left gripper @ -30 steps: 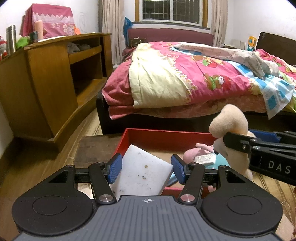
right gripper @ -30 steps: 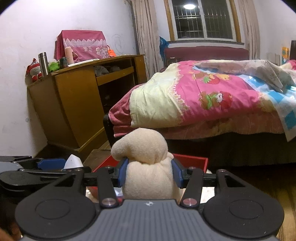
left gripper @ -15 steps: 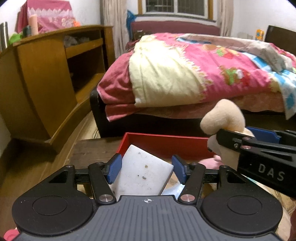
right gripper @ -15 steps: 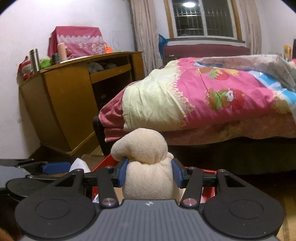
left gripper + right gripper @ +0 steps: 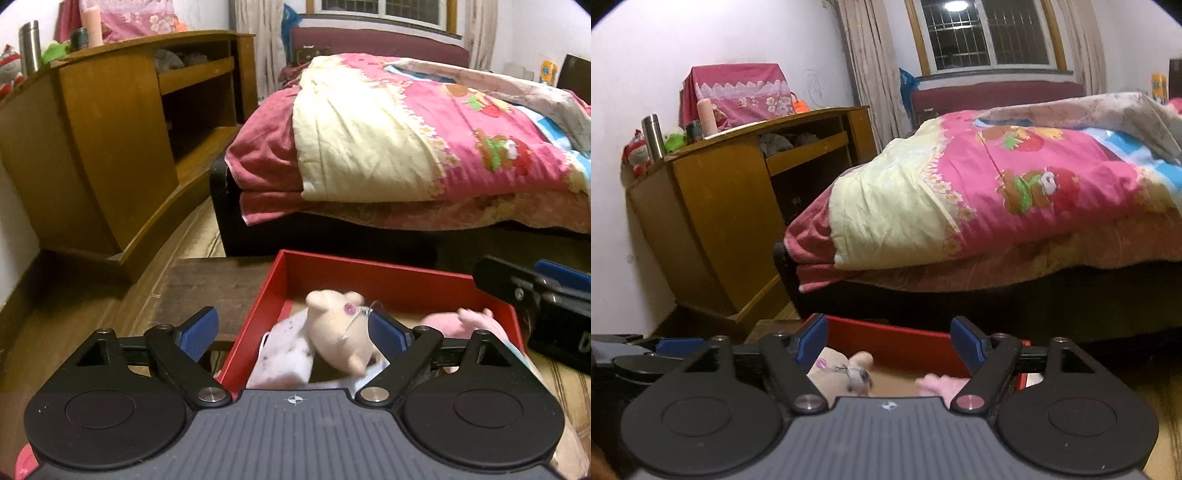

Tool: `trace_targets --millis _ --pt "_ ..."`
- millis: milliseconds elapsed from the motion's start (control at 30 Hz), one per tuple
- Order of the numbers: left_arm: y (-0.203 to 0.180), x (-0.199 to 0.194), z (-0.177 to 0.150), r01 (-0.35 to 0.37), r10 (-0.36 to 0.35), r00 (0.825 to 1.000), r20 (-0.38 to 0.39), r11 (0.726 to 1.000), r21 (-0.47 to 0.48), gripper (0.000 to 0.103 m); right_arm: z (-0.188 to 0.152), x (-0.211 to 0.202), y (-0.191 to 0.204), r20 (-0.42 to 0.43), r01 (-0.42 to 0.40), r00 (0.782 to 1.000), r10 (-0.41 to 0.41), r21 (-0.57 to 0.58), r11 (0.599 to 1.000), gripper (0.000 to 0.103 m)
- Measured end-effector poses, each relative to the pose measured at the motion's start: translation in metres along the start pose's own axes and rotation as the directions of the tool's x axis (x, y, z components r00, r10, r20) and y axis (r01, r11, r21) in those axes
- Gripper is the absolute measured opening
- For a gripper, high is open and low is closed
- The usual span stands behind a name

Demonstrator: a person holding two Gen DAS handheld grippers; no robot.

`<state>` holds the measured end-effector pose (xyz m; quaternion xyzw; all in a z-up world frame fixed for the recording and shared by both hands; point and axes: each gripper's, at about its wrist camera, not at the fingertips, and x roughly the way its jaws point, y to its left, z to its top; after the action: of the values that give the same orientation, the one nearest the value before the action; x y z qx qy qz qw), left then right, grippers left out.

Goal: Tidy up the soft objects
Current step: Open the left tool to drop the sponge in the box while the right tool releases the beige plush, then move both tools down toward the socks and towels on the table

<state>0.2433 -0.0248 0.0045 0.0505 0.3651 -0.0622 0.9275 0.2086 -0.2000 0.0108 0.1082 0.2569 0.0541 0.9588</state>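
Observation:
A red box (image 5: pixel 384 275) stands on a low dark table, in front of the bed. Inside it lie a cream plush toy (image 5: pixel 338 330), a white soft pad (image 5: pixel 284 356) and a pink plush (image 5: pixel 465 321). My left gripper (image 5: pixel 293 330) is open and empty above the box's near left corner. My right gripper (image 5: pixel 889 341) is open and empty above the box (image 5: pixel 897 338); the cream plush (image 5: pixel 849 373) and pink plush (image 5: pixel 940 386) show below it. The right gripper also shows at the right edge of the left wrist view (image 5: pixel 535 295).
A bed with a pink and cream quilt (image 5: pixel 406 147) stands close behind the box. A wooden cabinet (image 5: pixel 99 147) stands at the left with a flask (image 5: pixel 653 134) and toys on top. Wooden floor lies around the table (image 5: pixel 218 286).
Both grippers have opened. The left let go of the white pad and the right let go of the cream plush; both things now lie in the red box.

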Motion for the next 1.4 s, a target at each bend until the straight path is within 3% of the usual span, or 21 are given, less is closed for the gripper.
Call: trace_targets --millis 467,900,1100,1300,1400 --pt "-0.012 -0.087 -0.033 0.051 -0.055 0.997 0.053 0.996 0.071 0.09 -0.018 -0.083 0.019 -0.005 0.0 1.0 0.0 0.002 1.0 0.05" --pt "-0.015 -0.132 -0.076 0.095 -0.097 0.995 0.039 0.994 0.048 0.091 -0.056 -0.151 0.006 -0.009 0.022 1.0 -0.021 0.08 0.997 0.05" --pt "-0.012 -0.144 -0.116 0.122 -0.121 0.992 -0.023 0.992 0.039 0.091 -0.082 -0.176 0.01 -0.058 0.027 0.998 -0.023 0.064 0.998 0.05" --pt "-0.022 -0.141 -0.168 0.164 -0.149 0.974 -0.172 0.983 0.078 0.091 -0.116 -0.187 0.008 -0.162 0.04 0.986 -0.034 0.039 0.998 0.05" --pt "-0.019 -0.137 -0.185 0.195 -0.176 0.954 -0.241 0.979 0.057 0.091 -0.127 -0.189 0.006 -0.204 0.046 0.978 -0.038 0.037 0.998 0.05"
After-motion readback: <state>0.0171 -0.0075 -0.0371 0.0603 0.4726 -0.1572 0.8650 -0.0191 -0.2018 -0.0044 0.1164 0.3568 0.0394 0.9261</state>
